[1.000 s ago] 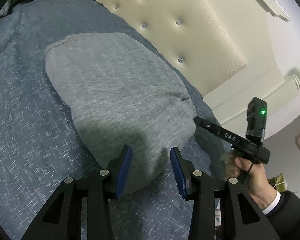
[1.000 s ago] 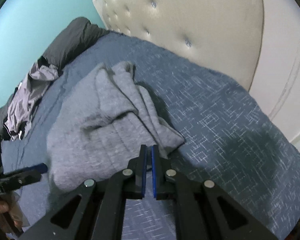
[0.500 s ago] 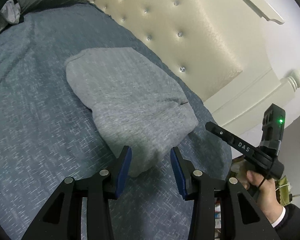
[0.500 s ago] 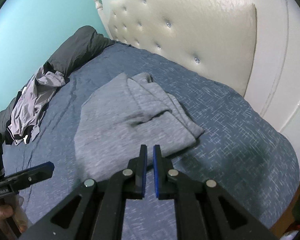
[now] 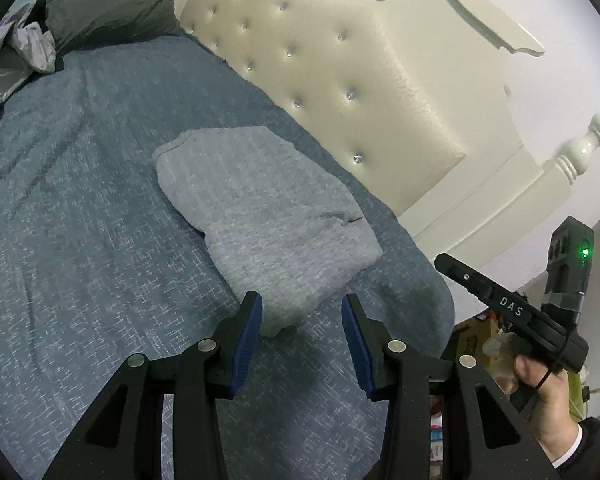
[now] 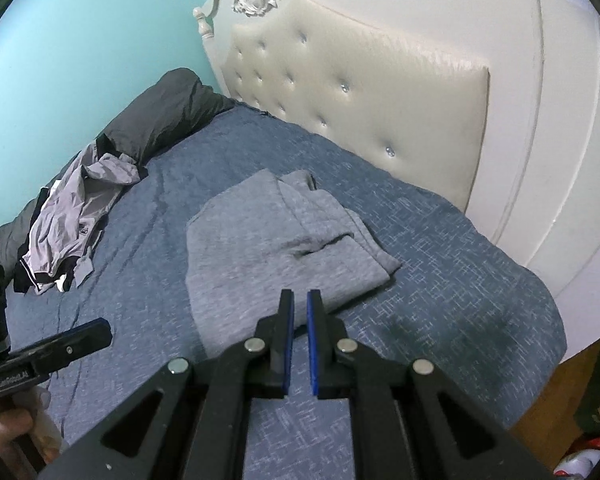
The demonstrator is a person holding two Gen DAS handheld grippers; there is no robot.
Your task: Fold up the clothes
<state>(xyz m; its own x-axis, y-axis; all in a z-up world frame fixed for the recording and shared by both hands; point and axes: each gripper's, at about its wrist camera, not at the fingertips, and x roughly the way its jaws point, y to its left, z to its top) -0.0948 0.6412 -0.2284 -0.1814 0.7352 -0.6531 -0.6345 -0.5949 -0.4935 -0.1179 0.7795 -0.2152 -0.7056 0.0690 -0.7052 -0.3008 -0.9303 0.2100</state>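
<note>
- Grey garment (image 5: 260,216) lies folded on the blue bedspread (image 5: 80,220), near the tufted cream headboard (image 5: 340,64); layered flaps show on its headboard side in right wrist view (image 6: 284,236).
- Left gripper (image 5: 301,322) above the garment's near corner, jaws partly open, nothing btwn them, not touching cloth.
- Right gripper (image 6: 299,320) over the garment's near edge, jaws almost shut w/ a thin gap, holding nothing.
- Crumpled grey-and-black clothes (image 6: 72,216) lie well apart, by a dark pillow (image 6: 168,108) at the teal wall.
- Right hand (image 5: 540,396) visible gripping its handle, dark sleeve w/ white cuff.
</note>
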